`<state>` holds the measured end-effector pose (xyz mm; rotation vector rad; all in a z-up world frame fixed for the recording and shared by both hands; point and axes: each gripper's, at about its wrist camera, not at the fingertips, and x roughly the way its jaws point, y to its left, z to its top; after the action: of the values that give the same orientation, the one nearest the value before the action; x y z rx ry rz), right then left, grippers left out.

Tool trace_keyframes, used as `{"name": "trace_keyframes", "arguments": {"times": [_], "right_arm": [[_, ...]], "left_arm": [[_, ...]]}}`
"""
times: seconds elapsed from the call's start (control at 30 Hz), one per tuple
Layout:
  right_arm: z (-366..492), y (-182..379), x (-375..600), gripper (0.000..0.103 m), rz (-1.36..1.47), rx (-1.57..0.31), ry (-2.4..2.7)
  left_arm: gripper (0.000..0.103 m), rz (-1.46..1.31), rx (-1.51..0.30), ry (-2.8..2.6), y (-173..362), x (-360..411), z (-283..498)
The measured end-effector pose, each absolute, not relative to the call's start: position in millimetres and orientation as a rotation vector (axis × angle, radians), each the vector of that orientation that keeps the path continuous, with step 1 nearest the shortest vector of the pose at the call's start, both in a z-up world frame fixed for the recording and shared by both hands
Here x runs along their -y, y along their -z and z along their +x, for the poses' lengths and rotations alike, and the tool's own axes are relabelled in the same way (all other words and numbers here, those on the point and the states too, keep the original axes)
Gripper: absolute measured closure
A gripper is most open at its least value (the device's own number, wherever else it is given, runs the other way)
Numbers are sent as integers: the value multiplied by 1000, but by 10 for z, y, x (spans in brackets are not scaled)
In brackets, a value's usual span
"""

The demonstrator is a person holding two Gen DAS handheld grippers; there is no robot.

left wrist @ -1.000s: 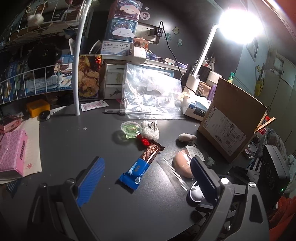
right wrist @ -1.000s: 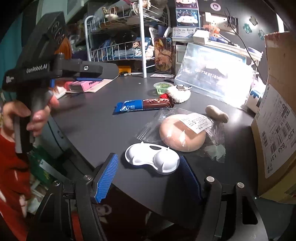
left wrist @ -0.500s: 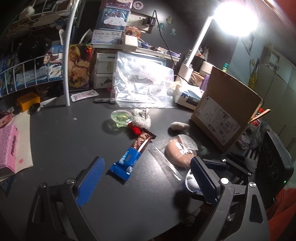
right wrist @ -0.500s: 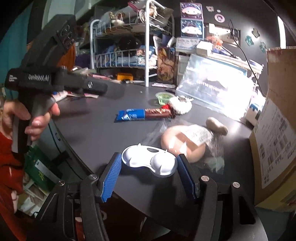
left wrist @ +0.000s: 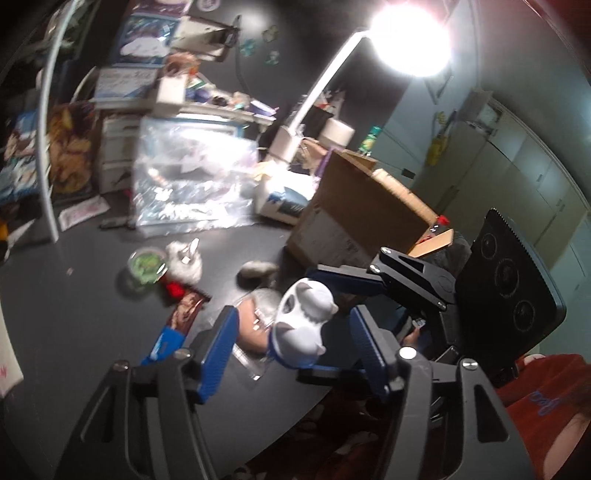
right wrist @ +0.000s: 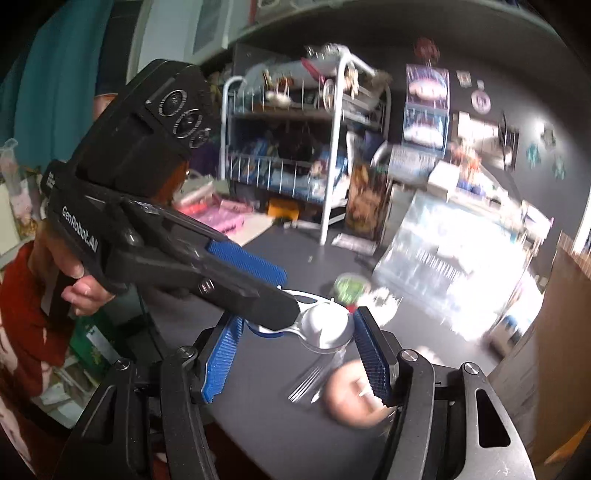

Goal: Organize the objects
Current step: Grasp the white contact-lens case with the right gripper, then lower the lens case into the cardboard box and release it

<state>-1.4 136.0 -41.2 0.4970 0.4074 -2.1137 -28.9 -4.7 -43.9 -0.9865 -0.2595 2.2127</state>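
Observation:
A white two-lobed plastic case [left wrist: 303, 325] [right wrist: 325, 326] is held in the air above the dark table's front edge. My right gripper [right wrist: 295, 354] is shut on the white case, its blue pads at both ends. My left gripper [left wrist: 291, 350] is open, its blue fingers [right wrist: 243, 262] on either side of the same case without clearly touching it. Below lie a bagged peach sponge [right wrist: 354, 402], a blue and brown chocolate bar [left wrist: 173, 325], a green jelly cup [left wrist: 146, 264] and a white fluffy keyring [left wrist: 184, 258].
A tall cardboard box [left wrist: 354, 214] stands at the table's right. A big clear plastic bag [left wrist: 192, 192] leans at the back. A white wire rack [right wrist: 306, 147] and a pink pack [right wrist: 221, 218] are at the left. A desk lamp [left wrist: 406, 33] glares above.
My right gripper has closed on the white case and lifted it off the table. My left gripper has swung right and now brackets the case. Both views are blurred by motion.

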Motion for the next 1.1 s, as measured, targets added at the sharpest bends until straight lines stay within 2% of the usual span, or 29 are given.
{"name": "trace_keyframes", "arguments": {"times": [0.1, 0.4, 0.7, 1.1], "right_arm": [[-4, 205, -1379, 45, 440, -448, 2128], [-204, -364, -1753, 45, 387, -466, 2240], [-551, -670, -2381, 45, 483, -453, 2361], [-1147, -567, -3020, 45, 784, -419, 2406]], "left_arm": [[59, -971, 247, -2164, 207, -77, -399], [73, -923, 156, -2111, -347, -577, -742], [74, -966, 117, -1994, -534, -1333, -1229], [74, -1095, 44, -1931, -345, -2107, -1724]]}}
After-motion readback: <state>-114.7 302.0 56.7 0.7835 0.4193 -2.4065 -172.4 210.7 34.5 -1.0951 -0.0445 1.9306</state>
